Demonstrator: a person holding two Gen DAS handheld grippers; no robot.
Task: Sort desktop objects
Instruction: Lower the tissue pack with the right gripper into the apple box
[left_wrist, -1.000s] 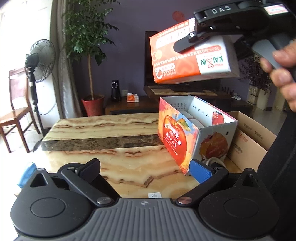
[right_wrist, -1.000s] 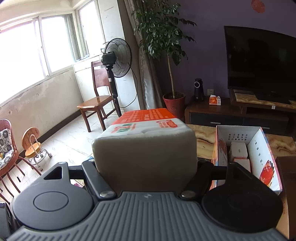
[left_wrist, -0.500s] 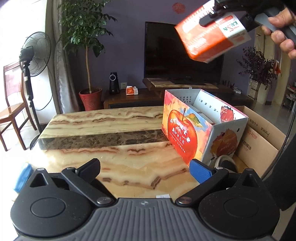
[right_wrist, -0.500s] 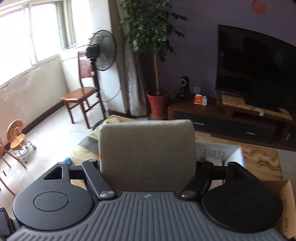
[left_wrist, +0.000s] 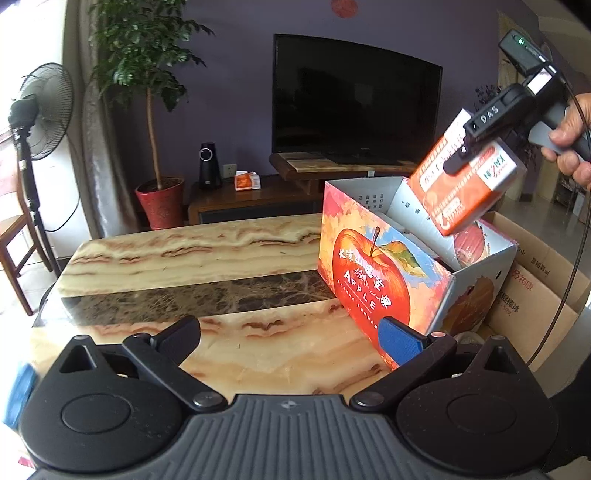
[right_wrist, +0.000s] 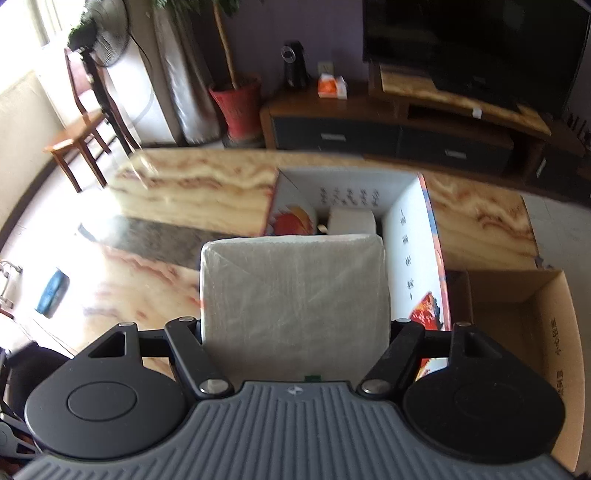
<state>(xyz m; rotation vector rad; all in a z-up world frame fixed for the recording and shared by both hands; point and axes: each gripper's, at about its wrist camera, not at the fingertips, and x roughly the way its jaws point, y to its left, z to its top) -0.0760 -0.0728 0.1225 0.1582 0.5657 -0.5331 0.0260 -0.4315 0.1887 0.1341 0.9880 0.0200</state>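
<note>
Only the left wrist view shows the tissue pack's (left_wrist: 466, 184) orange print; the right wrist view shows its plain white end. The right gripper (right_wrist: 294, 328) fingers pinch the pack, tilted above the open apple box (left_wrist: 384, 280) on the table (left_wrist: 207, 266). The left gripper (left_wrist: 291, 334) fingers are spread, empty.

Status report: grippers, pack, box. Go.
Right gripper shut on tissue pack, tilted over apple box. Left gripper open, empty, low over table. White packs already in the box; drop path looks clear.
</note>
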